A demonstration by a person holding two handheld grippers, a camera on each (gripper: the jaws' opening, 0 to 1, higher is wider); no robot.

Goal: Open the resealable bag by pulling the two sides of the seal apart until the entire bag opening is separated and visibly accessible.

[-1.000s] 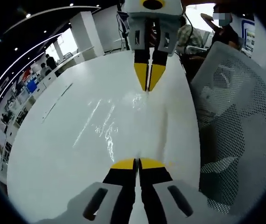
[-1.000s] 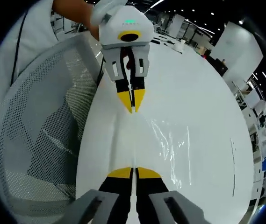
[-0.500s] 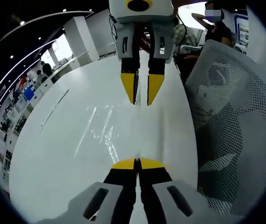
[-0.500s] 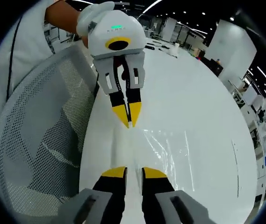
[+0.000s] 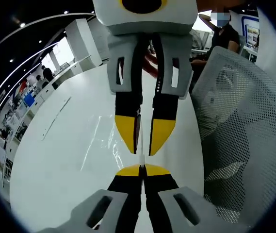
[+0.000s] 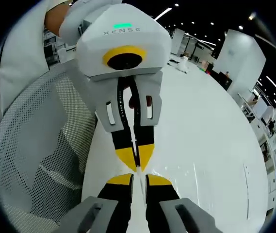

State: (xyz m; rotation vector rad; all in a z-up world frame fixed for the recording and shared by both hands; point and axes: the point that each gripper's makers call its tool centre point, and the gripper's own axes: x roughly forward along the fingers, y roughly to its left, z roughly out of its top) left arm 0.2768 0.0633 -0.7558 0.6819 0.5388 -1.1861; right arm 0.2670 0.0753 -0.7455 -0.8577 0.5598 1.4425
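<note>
A clear resealable bag point(image 5: 109, 143) lies flat on the white table point(image 5: 65, 145), showing mostly as glints; its sheen point(image 6: 179, 171) spreads to the right in the right gripper view. My left gripper point(image 5: 141, 169) is shut on a thin edge of the bag that stands up between its yellow tips. My right gripper point(image 5: 142, 137) faces it from above, tips almost touching, jaws a narrow gap apart around that same edge. In the right gripper view my right gripper point(image 6: 138, 180) stands open, and my left gripper point(image 6: 136, 158) points down at it, shut.
A white mesh chair back point(image 5: 237, 121) stands close beside the table's edge, also seen in the right gripper view point(image 6: 36, 150). A person point(image 5: 223, 30) sits far behind. A hand and white sleeve point(image 6: 55, 19) hold the left gripper. Open tabletop stretches away from the chair.
My right gripper let go of the bag's edge and opened its jaws. The two grippers have come much closer, nearly tip to tip. My left gripper stayed shut.
</note>
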